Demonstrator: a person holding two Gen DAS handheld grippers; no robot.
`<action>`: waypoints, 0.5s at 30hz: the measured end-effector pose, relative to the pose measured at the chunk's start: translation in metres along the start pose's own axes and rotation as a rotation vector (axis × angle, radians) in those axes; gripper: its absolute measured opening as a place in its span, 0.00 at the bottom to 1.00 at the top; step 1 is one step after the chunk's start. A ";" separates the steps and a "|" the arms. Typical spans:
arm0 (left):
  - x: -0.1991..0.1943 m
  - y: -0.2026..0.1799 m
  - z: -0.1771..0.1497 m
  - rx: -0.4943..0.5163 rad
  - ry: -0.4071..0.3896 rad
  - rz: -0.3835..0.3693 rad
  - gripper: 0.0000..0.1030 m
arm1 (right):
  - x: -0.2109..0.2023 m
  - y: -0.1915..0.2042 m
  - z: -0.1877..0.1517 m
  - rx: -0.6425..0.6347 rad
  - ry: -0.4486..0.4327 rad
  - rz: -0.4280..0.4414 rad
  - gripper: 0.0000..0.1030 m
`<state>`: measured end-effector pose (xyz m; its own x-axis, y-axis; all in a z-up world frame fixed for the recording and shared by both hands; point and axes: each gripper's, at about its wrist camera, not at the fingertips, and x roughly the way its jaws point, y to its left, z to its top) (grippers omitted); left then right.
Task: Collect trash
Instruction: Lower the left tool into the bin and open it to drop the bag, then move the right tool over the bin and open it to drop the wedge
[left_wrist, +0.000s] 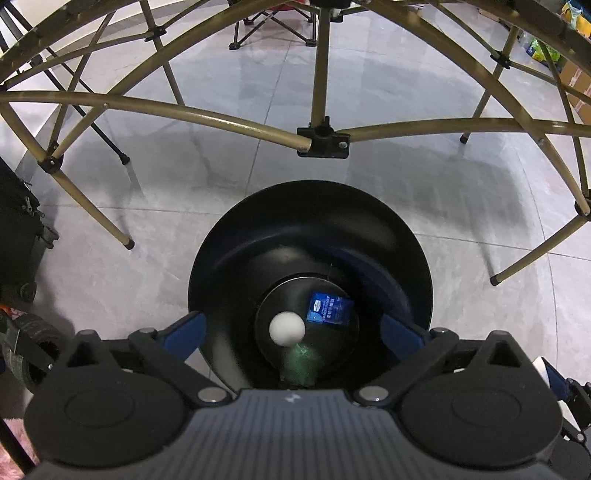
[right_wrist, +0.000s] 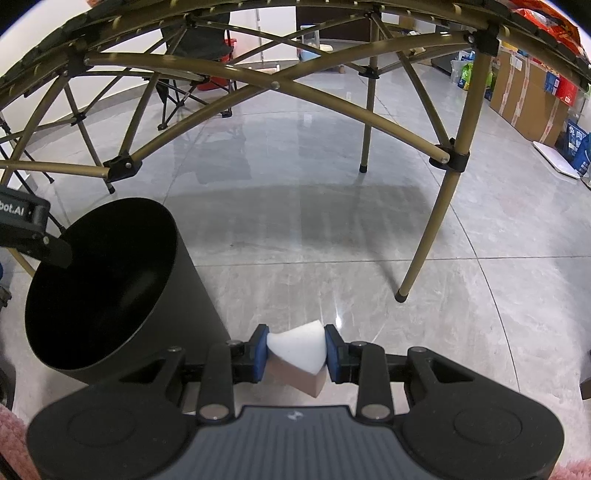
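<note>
A round black bin (left_wrist: 310, 221) stands on the floor right under my left gripper (left_wrist: 293, 332), whose blue pads (left_wrist: 186, 330) are spread wide with nothing pressed between them. At the bin's bottom lie a white ball (left_wrist: 287, 328) and a blue packet (left_wrist: 328, 308). A blurred green piece (left_wrist: 301, 363) shows just below the ball, inside the bin's mouth. In the right wrist view the same bin (right_wrist: 103, 288) is at the left. My right gripper (right_wrist: 295, 352) is shut on a white-and-pink sponge block (right_wrist: 299, 350), held above the floor to the right of the bin.
A folding table's gold metal frame (left_wrist: 321, 142) and legs (right_wrist: 428, 229) arch over the grey tiled floor beyond the bin. A dark bag (left_wrist: 18, 221) stands at the left. Cardboard boxes (right_wrist: 528, 96) line the far right wall. A folding chair (right_wrist: 199, 55) stands at the back.
</note>
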<state>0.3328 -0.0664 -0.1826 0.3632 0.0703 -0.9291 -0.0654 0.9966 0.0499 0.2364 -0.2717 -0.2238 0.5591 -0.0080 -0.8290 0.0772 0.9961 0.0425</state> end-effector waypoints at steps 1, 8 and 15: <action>0.000 0.000 0.000 0.003 -0.001 0.001 1.00 | 0.000 0.000 0.000 -0.001 -0.001 0.001 0.30; -0.003 0.001 -0.002 0.013 -0.012 0.008 1.00 | -0.003 0.003 0.000 -0.009 -0.006 0.006 0.30; -0.009 0.010 -0.005 0.007 -0.027 0.017 1.00 | -0.007 0.008 0.001 -0.019 -0.013 0.013 0.30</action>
<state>0.3248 -0.0576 -0.1757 0.3874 0.0883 -0.9177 -0.0655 0.9955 0.0682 0.2342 -0.2640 -0.2166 0.5704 0.0045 -0.8213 0.0537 0.9976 0.0427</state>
